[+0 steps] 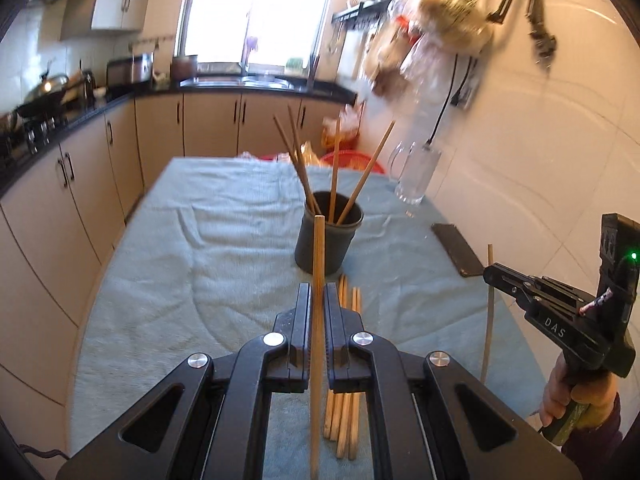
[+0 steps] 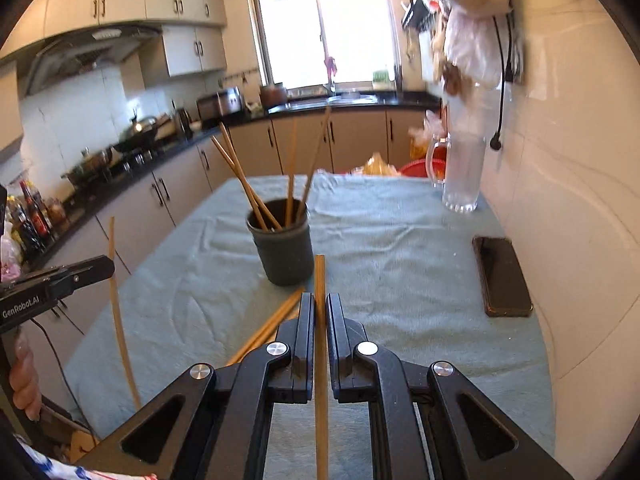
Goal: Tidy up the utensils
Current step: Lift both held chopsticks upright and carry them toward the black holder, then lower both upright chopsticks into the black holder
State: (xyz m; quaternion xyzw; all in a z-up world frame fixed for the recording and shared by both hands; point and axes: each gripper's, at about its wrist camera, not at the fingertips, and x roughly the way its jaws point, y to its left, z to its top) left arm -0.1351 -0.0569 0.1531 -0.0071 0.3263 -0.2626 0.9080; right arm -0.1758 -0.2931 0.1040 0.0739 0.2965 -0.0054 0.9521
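From the left wrist view, the cup (image 1: 328,240) stands at 12 o'clock on the towel (image 1: 180,264), its four chopsticks (image 1: 334,172) fanning out over the rim and crowding the opening. Loose chopsticks (image 1: 346,412) lie just below at 6. Phone (image 1: 458,249) and glass mug (image 1: 416,174) block 2 o'clock by the wall. From 7 to 10 the towel lies bare.

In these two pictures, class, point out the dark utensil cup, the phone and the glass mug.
dark utensil cup (image 1: 326,246), left wrist view, on its front wall.
phone (image 2: 503,276), right wrist view, on the middle of its screen.
glass mug (image 2: 462,172), right wrist view, on its clear body.
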